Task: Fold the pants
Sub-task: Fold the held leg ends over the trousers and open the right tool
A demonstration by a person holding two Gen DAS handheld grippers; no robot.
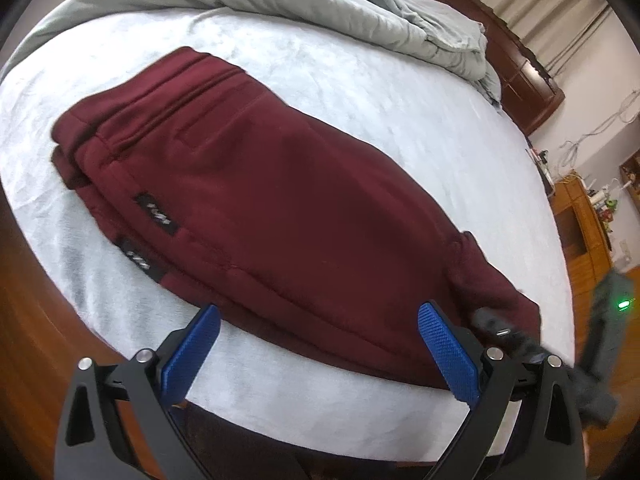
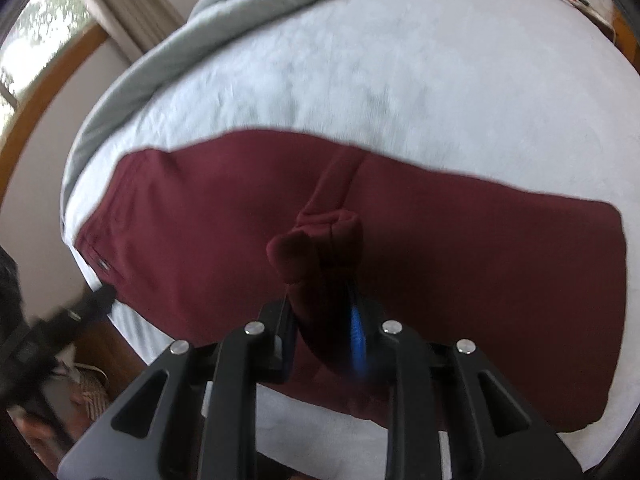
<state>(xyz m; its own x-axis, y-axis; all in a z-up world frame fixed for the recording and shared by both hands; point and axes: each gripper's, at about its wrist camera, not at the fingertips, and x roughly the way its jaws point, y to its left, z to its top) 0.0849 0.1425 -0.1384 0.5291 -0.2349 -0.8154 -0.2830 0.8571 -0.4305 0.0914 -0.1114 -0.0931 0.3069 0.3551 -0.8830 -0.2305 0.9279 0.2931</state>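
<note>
Maroon pants (image 1: 280,184) lie folded on the pale bed sheet (image 1: 360,80), waistband and two black labels to the left. My left gripper (image 1: 320,310) hovers open over the pants' near edge, its blue pads (image 1: 192,352) wide apart with nothing between them. In the right wrist view the pants (image 2: 480,260) stretch across the bed. My right gripper (image 2: 322,312) is shut on a bunched end of the maroon fabric (image 2: 320,240), which stands up out of the jaws. The right gripper's blurred dark shape (image 1: 504,332) also shows at the pants' right end.
A grey-green duvet (image 1: 380,12) is heaped at the far side of the bed by a dark wooden headboard (image 1: 520,72). A wooden cabinet (image 1: 580,220) with clutter stands to the right. The bed's near edge drops to a wooden floor (image 1: 24,320). A window (image 2: 32,40) is at left.
</note>
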